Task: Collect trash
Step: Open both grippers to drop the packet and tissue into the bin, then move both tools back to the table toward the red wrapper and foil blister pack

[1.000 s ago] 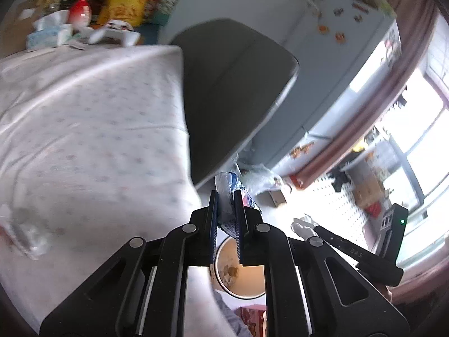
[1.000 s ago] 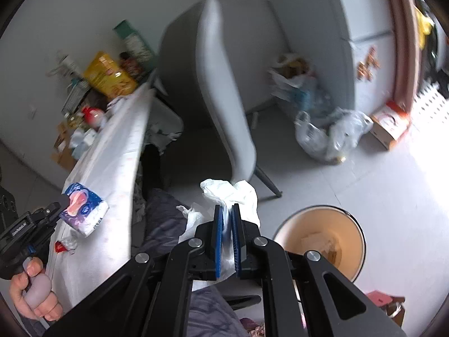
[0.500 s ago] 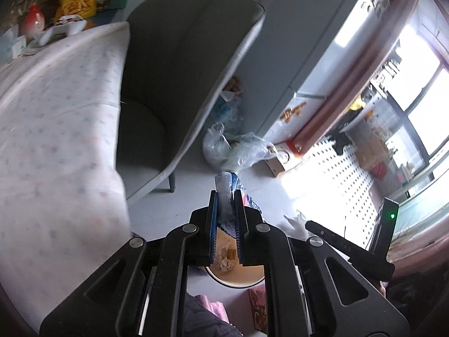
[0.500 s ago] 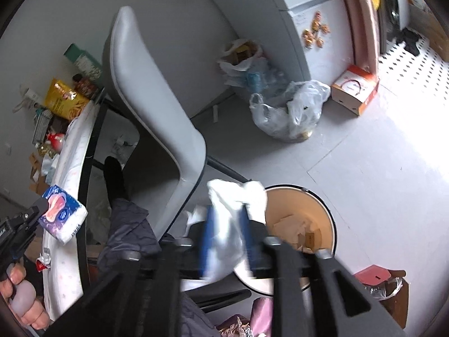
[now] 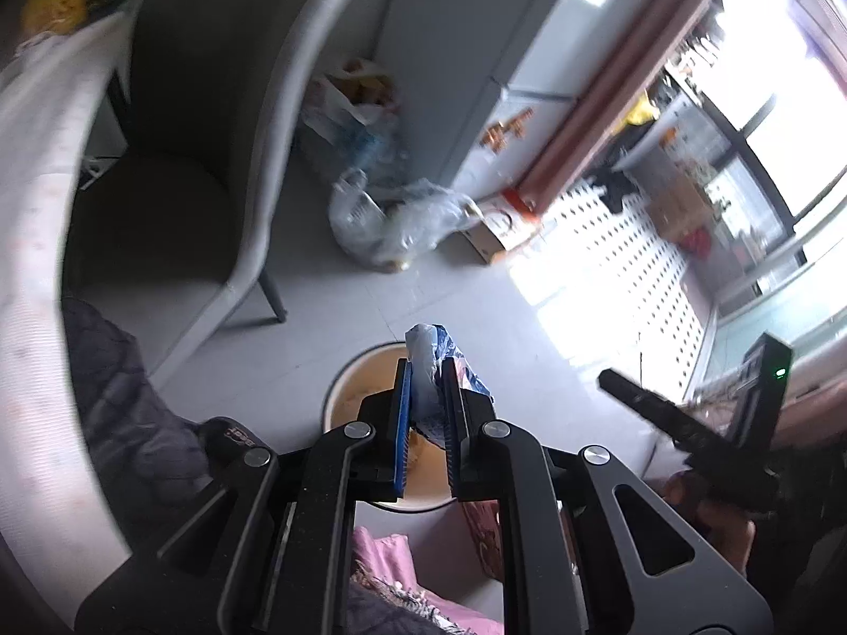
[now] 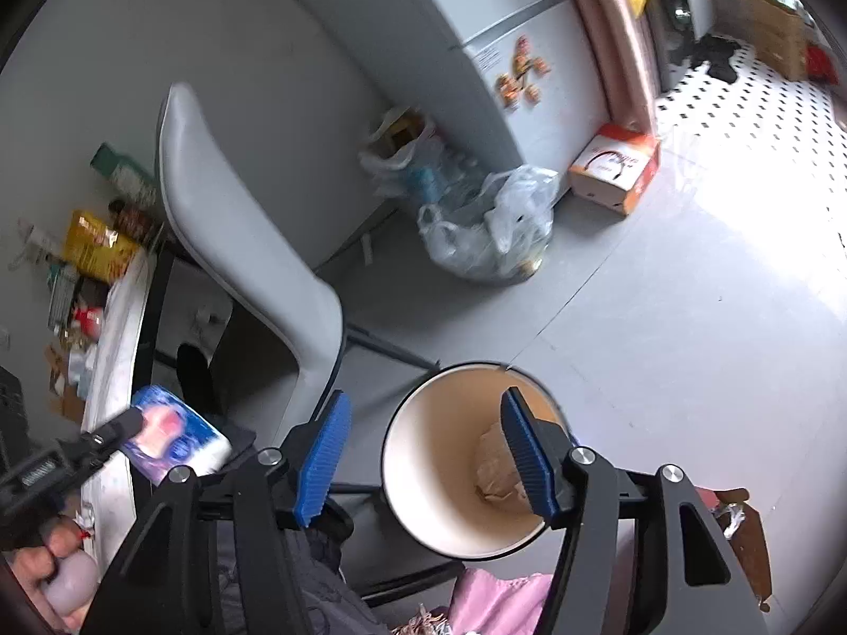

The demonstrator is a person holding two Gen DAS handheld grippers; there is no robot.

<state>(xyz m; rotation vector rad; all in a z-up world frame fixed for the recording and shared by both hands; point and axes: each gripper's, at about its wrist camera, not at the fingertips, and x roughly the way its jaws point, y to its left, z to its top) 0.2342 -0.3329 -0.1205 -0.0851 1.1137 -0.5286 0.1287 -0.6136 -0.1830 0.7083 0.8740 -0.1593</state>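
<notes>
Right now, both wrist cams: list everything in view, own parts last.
trash bin: 1, cream inside, on floor below both grippers
crumpled paper: 1, tan, in the bin
tissue pack: 1, blue-white, in left gripper
chair: 1, grey, beside table
plastic bags: several, clear, by fridge
fridge: 1, pale grey, magnets
cardboard box: 1, orange-white, on floor
table: 1, white cloth
left gripper: shut on the pack
right gripper: opening, nothing between

Blue-and-white tissue pack (image 5: 430, 365), crumpled, pinched above round cream bin (image 6: 423, 455) holding scraps
</notes>
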